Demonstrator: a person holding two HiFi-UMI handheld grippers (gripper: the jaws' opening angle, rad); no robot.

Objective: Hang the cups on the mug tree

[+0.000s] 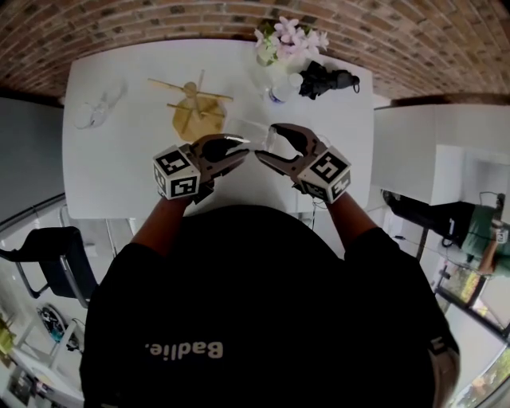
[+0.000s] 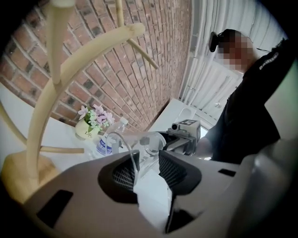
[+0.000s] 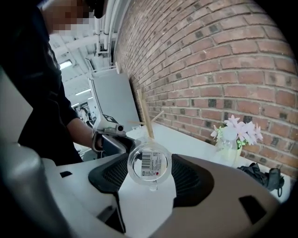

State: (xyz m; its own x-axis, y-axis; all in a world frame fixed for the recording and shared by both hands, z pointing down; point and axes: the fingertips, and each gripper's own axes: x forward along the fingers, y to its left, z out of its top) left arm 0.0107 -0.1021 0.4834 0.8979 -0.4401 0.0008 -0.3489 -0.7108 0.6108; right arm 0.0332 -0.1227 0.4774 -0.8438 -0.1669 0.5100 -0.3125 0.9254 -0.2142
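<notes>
Though midair, cup (image 3: 148, 162) between both tongs (image 2: 146, 163) (image 3: 149, 175).

Flower pot (image 1: 279, 46), water bottle (image 1: 280, 89), black bundle (image 1: 325, 80) on white table (image 1: 119, 175); brick wall (image 1: 159, 20) behind.
</notes>
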